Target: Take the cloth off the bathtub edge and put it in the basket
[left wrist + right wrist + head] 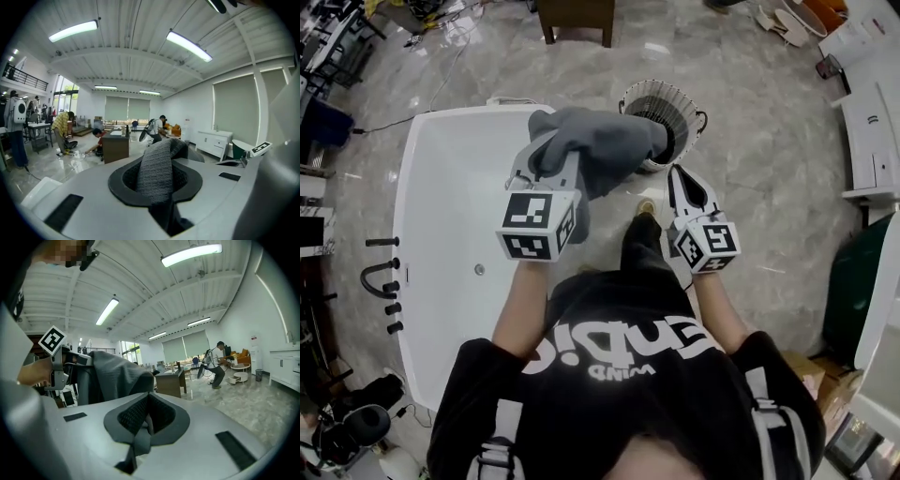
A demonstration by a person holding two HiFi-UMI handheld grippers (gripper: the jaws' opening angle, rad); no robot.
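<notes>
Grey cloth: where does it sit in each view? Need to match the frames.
Head view: cloth upper centre, beside the basket.
Left gripper view: cloth dead centre, between the jaws.
Right gripper view: cloth left of centre.
Shared landmark: brown desk.

1. We're in a big lab hall, not a home: a ribbed ceiling (pixel 136 33) sits high overhead, with long strip lights (pixel 73 31) on.
2. Up left there's a railed gallery (pixel 26 78), and blinds (pixel 126 108) cover tall windows at the far end.
3. A tub (pixel 450 216) stands free on the polished stone floor (pixel 750 122), with cables (pixel 384 124) trailing beside it.
4. People are busy: a person in plaid (pixel 61 127) bends over, a crouching person (pixel 97 139) works by a desk (pixel 115 147), and white cabinets (pixel 214 142) line the wall.
</notes>
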